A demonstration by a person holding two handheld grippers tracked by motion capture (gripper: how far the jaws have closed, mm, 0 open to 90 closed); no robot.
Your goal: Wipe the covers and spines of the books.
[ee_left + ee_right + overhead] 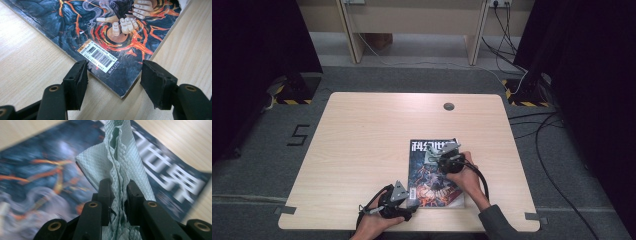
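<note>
Left gripper [411,202]: jaws apart, straddling the magazine's [105,37] near corner beside the barcode, pads clear of the cover.
Magazine: flat on the table [362,130], stretching from the left gripper's jaws to beneath the right.
Right gripper [119,192]: clamped on a folded pale-green cloth [120,160] over the cover's title end.
Doing it well: likely pin that corner firmly, then wipe with even strokes.

Glossy paper, quilted cloth, matt wood

Between the right fingers [136,195], a pale-green embossed wiping cloth [120,162]; the magazine [105,32] ahead of the left fingers [75,85], matt black foam, has a glossy cover on the pale wood-grain tabletop [30,60].
</note>
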